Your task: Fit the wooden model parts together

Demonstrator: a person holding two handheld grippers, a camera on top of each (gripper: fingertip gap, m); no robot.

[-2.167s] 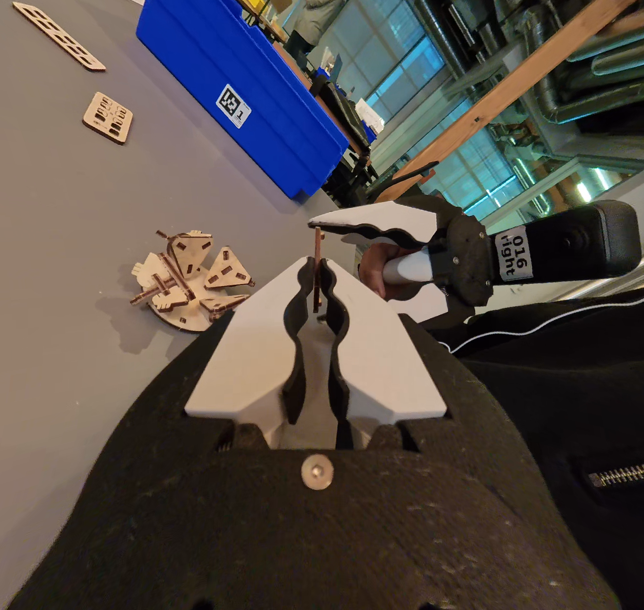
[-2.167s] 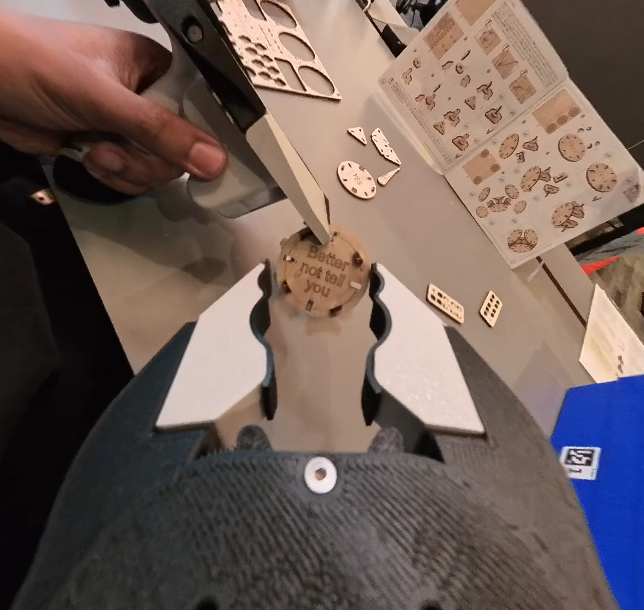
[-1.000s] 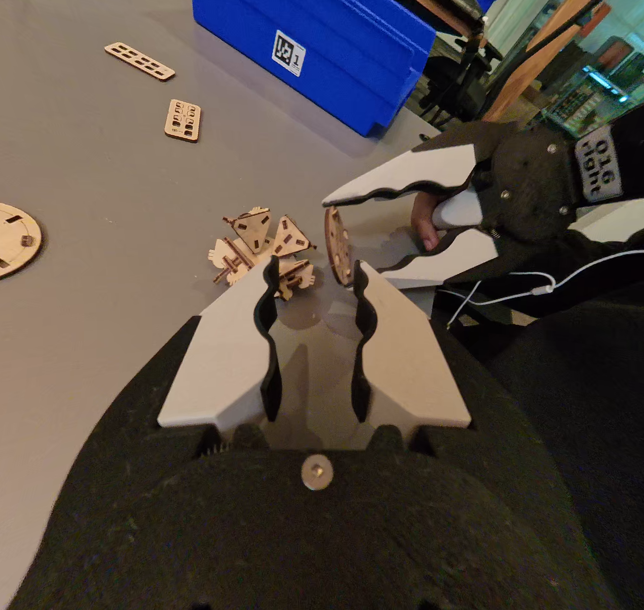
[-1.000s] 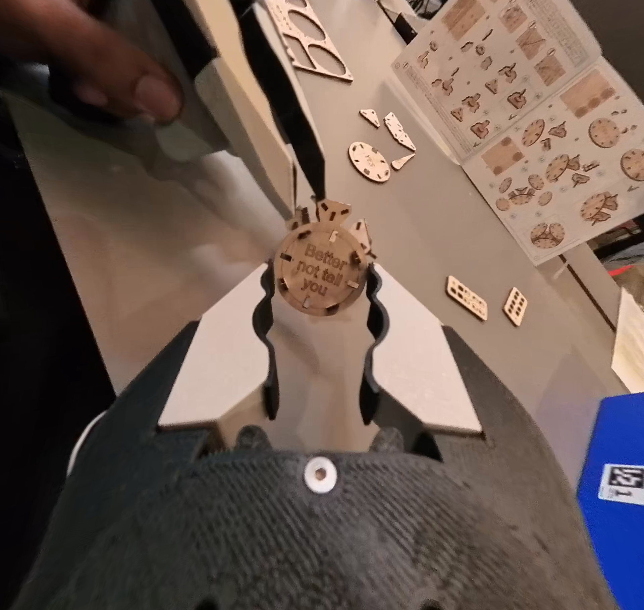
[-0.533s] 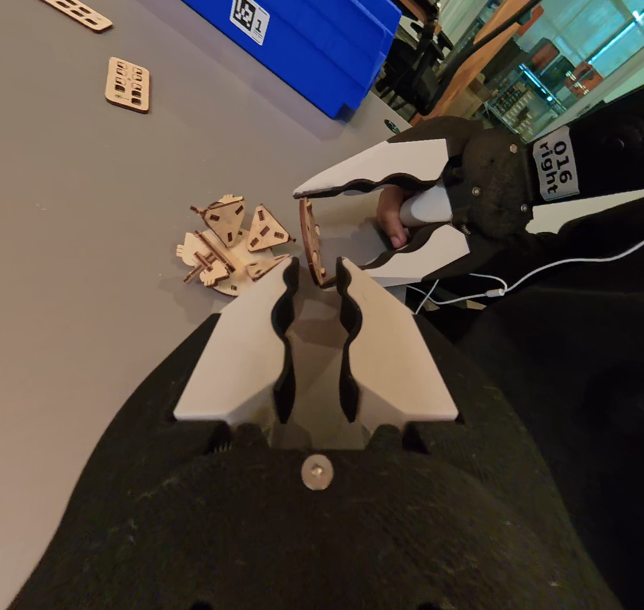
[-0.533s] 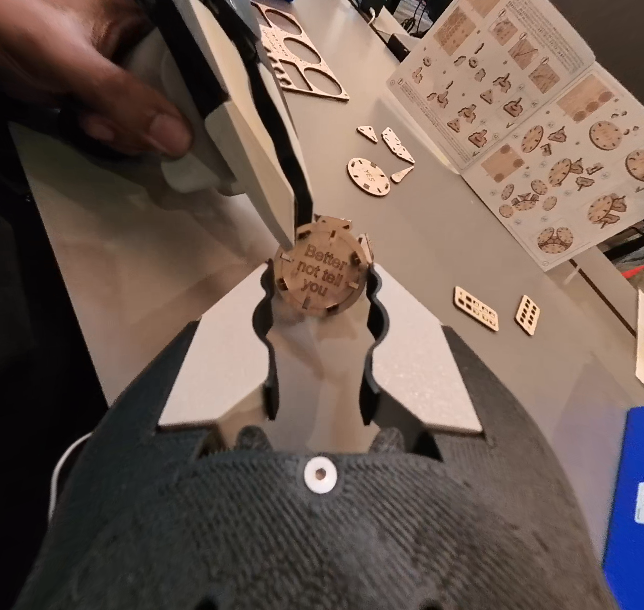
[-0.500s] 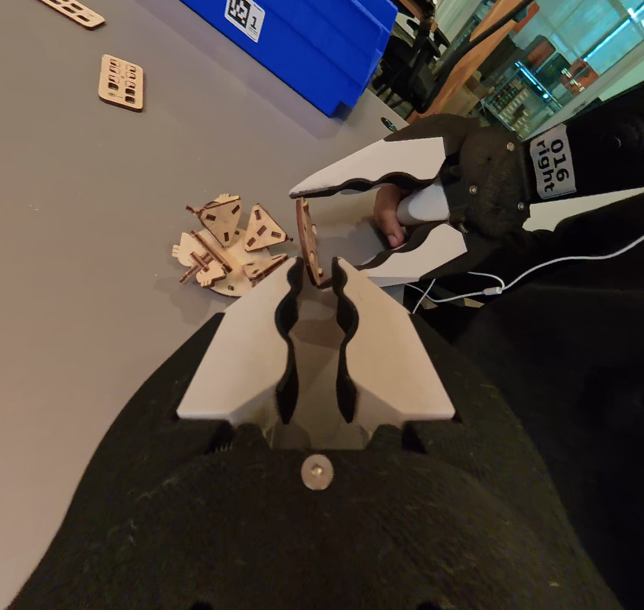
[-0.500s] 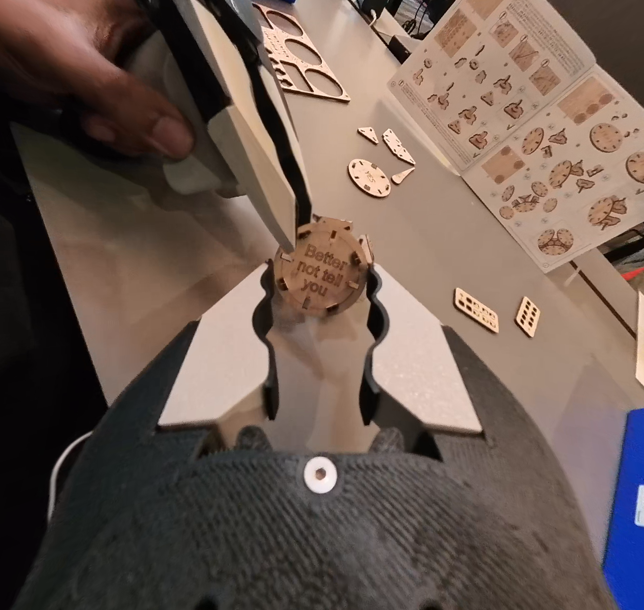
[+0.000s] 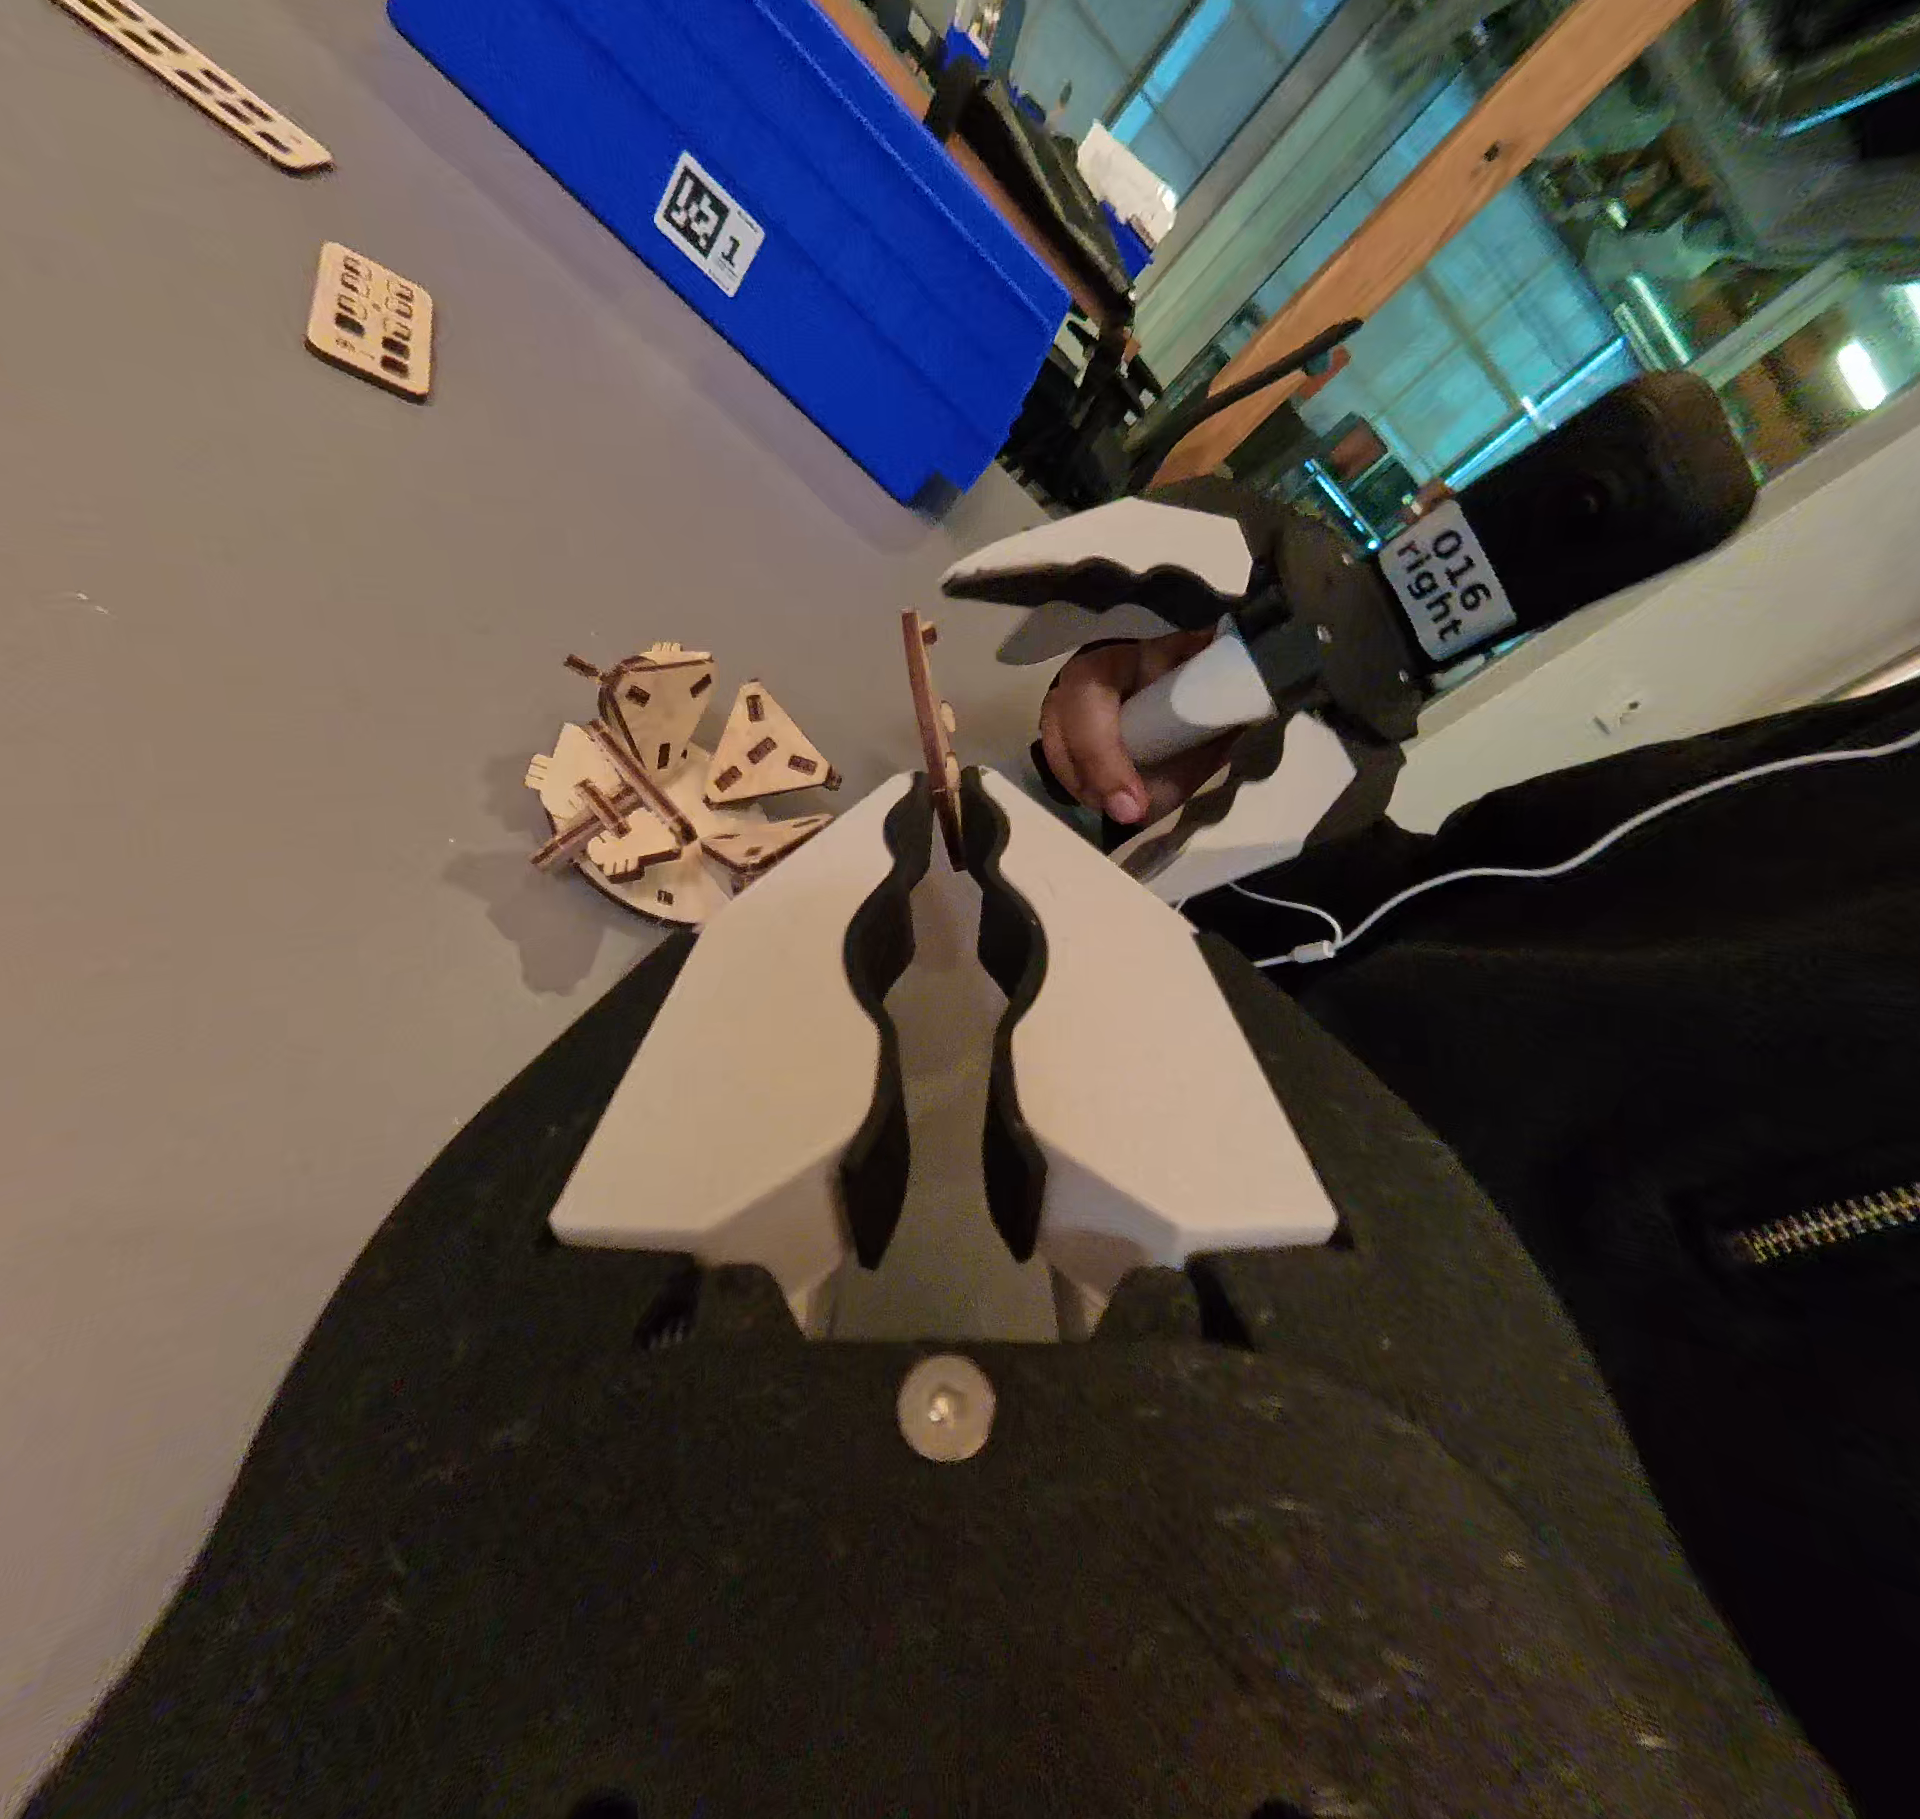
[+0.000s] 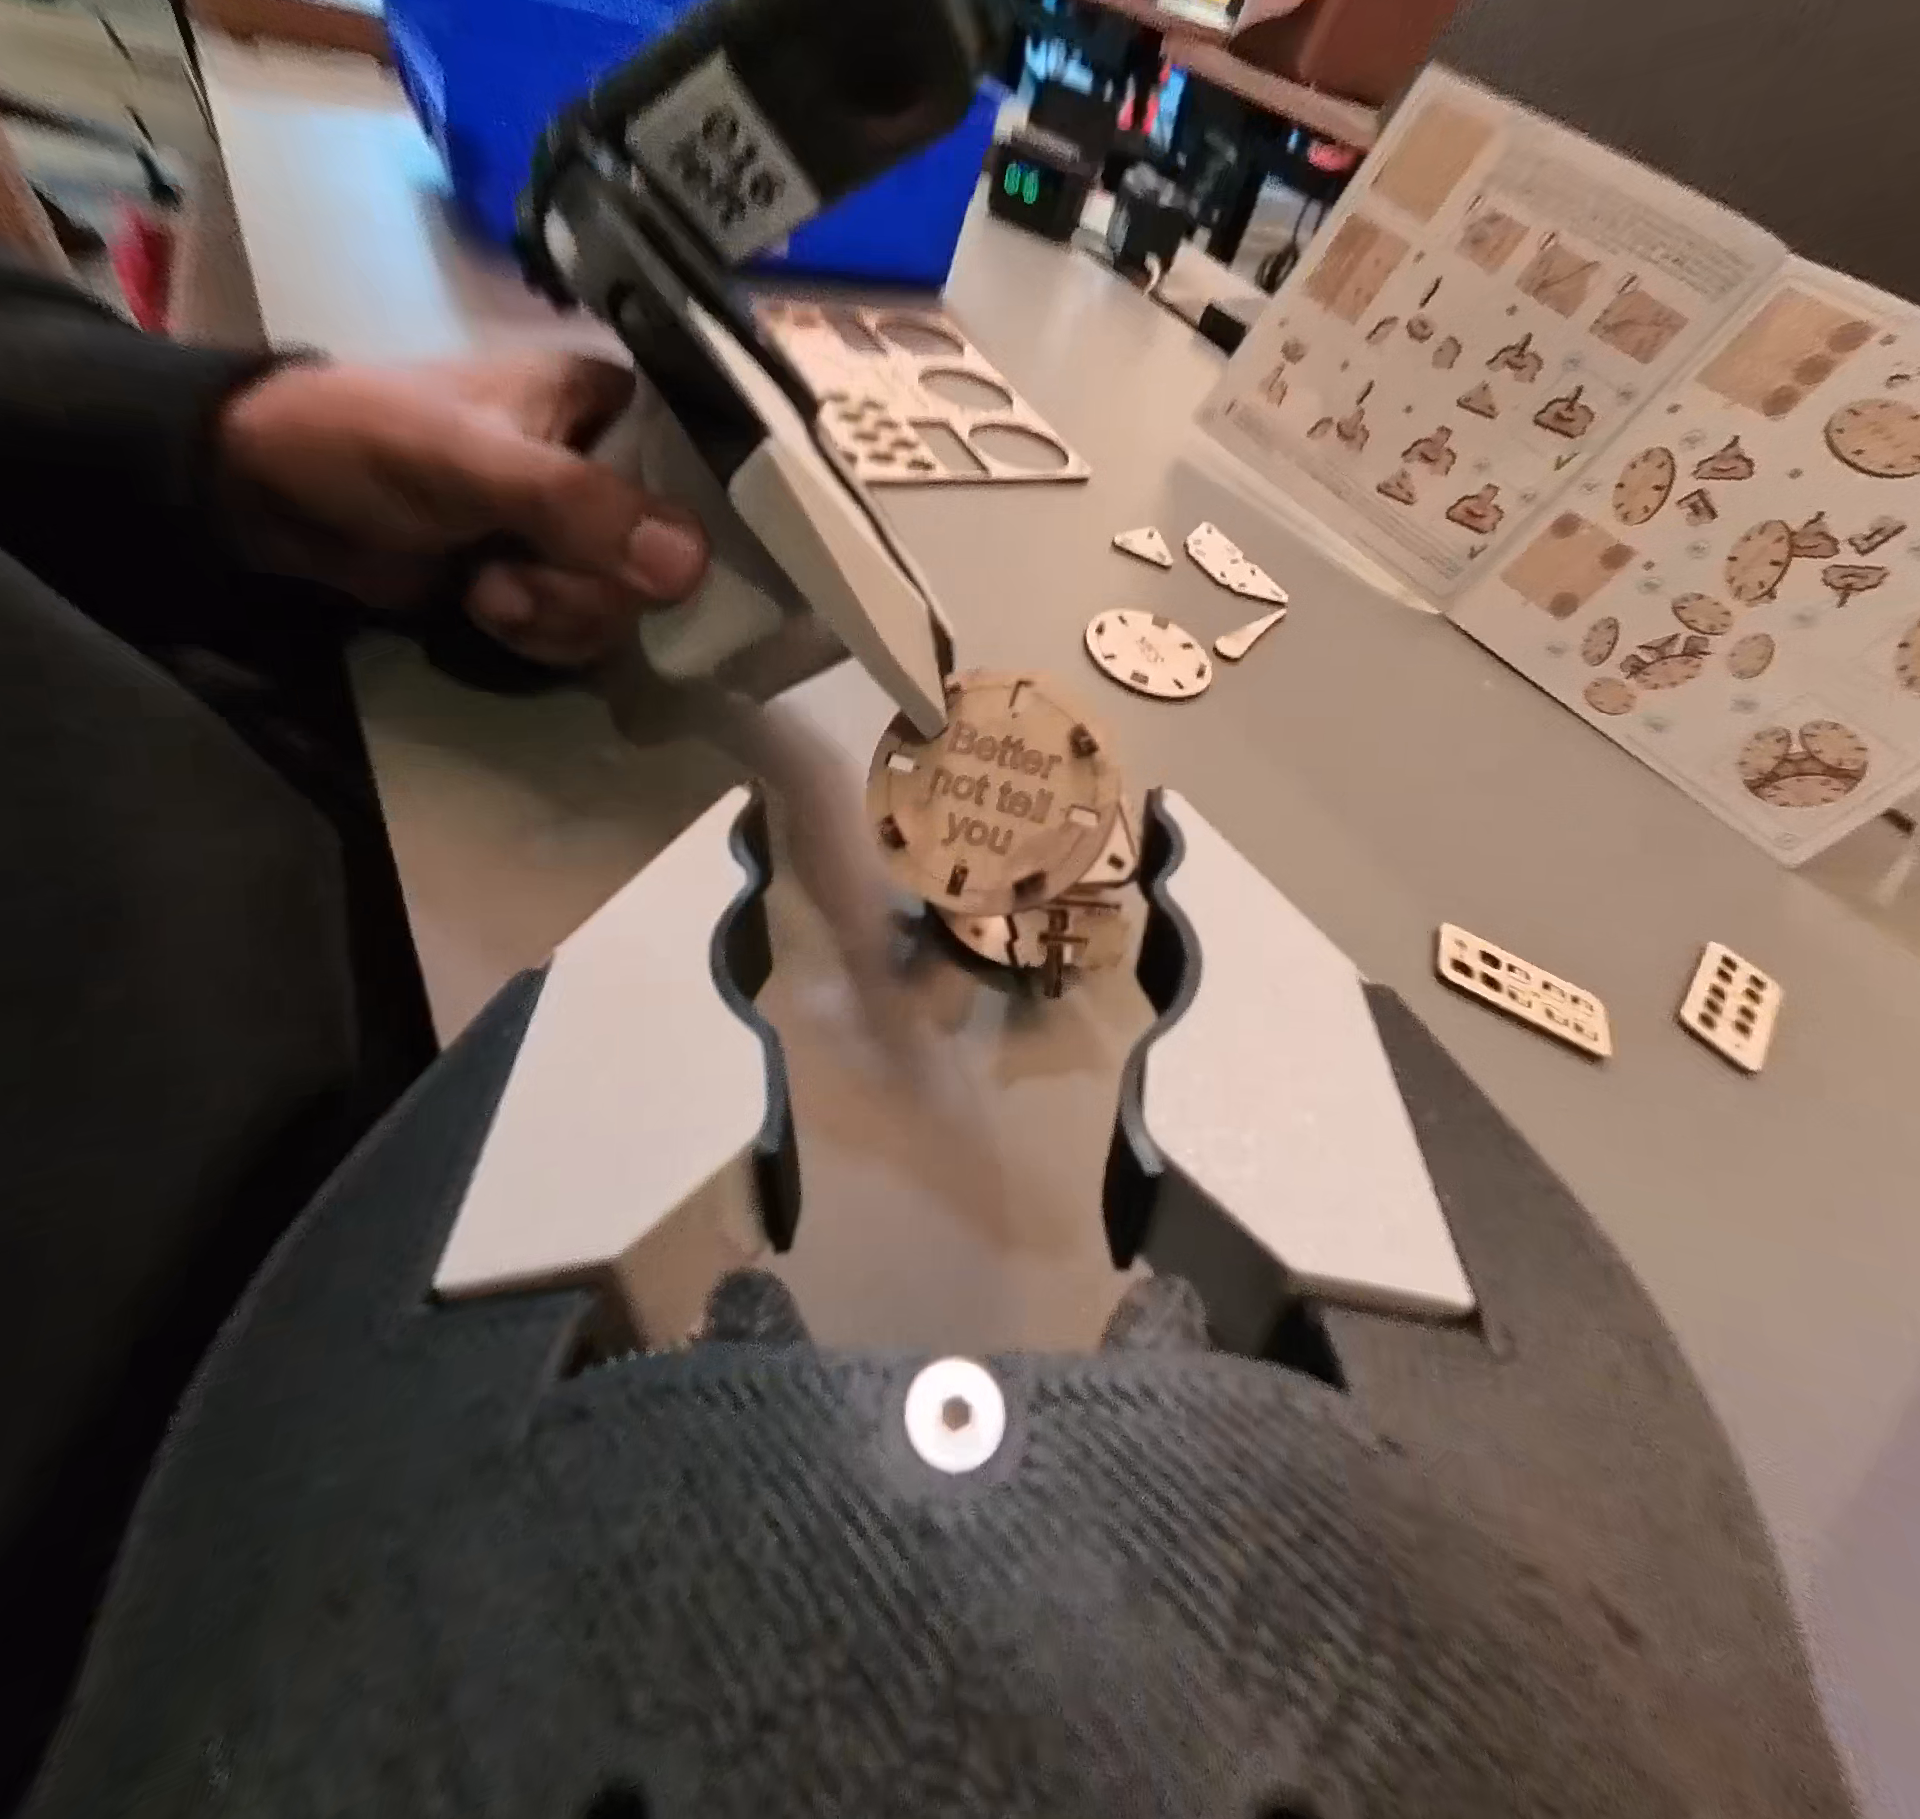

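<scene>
On the grey surface (image 9: 208,626), a blue bin (image 9: 727,159) is set beyond a part-built wooden assembly (image 9: 665,813). Just beside that assembly, a round wooden disc (image 9: 930,730) is pinched by its edge in the left gripper (image 9: 943,813)'s closed fingers. The right gripper (image 10: 951,834)'s fingers are spread wide, clear of the disc.

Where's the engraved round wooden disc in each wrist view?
Left wrist view: wooden disc edge-on at centre, pinched by the left gripper.
Right wrist view: disc face-on, above centre, between the right gripper's spread fingers, untouched.
Shared landmark: wooden assembly.
</scene>
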